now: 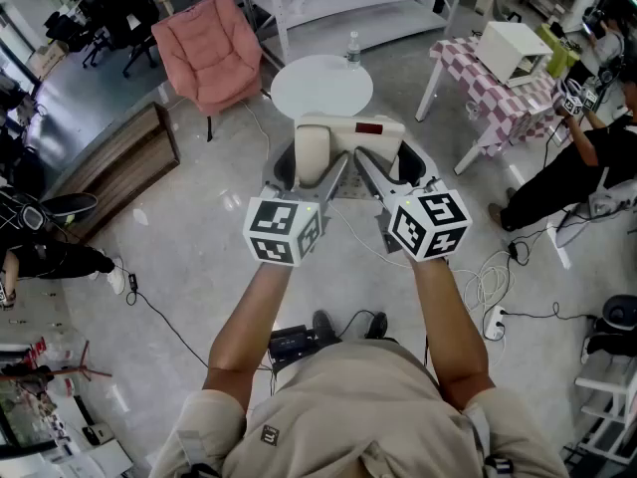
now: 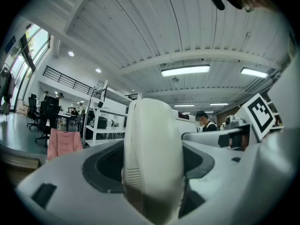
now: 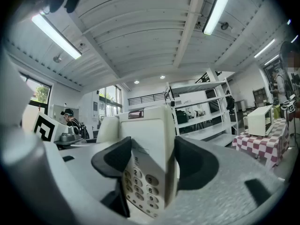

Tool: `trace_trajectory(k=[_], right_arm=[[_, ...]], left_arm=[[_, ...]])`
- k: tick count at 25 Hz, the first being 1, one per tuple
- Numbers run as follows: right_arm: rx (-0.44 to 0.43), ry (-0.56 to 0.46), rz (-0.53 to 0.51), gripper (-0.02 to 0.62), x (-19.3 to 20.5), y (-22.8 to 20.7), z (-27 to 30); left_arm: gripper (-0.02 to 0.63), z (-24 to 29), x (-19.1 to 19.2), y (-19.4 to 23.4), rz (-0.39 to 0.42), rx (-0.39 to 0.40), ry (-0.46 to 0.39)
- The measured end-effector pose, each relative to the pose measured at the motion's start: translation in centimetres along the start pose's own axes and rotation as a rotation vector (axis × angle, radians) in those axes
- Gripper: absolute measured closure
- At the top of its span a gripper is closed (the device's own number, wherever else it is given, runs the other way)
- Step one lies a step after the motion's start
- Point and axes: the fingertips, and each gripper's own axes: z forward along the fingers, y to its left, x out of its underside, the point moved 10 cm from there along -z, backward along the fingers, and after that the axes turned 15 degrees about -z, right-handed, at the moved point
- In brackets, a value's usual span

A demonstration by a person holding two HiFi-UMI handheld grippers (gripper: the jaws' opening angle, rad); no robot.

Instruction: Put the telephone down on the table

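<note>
Clamping telephone (image 1: 373, 132) midair: left tool (image 1: 309, 172) on its handset (image 1: 312, 152), right tool (image 1: 398, 172) on its base (image 3: 147, 139); handset's long axis runs away frm person (image 1: 348, 406).

Partly hidden
Cream plastic telephone (image 1: 370, 139) covers the round white table's (image 1: 320, 83) six-o'clock rim; its cream handset (image 2: 152, 163) is cut off at six o'clock.

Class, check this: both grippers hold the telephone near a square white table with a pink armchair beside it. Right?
No: the head view shows the table is round, not square. The rest stands: the left gripper and right gripper hold the telephone near it, with the pink armchair beside it.
</note>
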Motion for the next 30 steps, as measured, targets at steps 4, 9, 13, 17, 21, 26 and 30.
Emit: trace_trajectory(k=[4,9,13,17,21,26,30], right_arm=[[0.005,0.002,0.002,0.33,-0.3,0.5,0.4],[0.014,0.004,0.003,0.33,-0.2,1.3,1.4],[0.022,0.005,0.006,0.33,-0.5,2.0,2.3],[0.029,0.007,0.008,0.33,-0.3,2.6,3.4],[0.03,0.009,0.013,0.328,-0.3,3.2,4.3],[0.022,0.007,0.019,0.328,-0.1,2.7,5.4],[0.007,0.009,0.026,0.328,0.3,1.1,6.4]], left_arm=[[0.288,-0.2,-0.4,0.5,-0.002,0.006,0.003],[0.288,-0.4,-0.6,1.9,-0.004,0.014,0.005],[0.288,-0.5,-1.1,2.9,-0.007,0.02,0.008],[0.288,-0.5,-1.2,4.2,-0.014,0.021,0.014],[0.288,-0.7,-1.5,5.2,-0.018,0.021,0.015],[0.288,0.1,-1.6,5.9,-0.017,0.015,0.015],[0.288,1.8,-1.5,6.1,-0.017,0.0,0.016]])
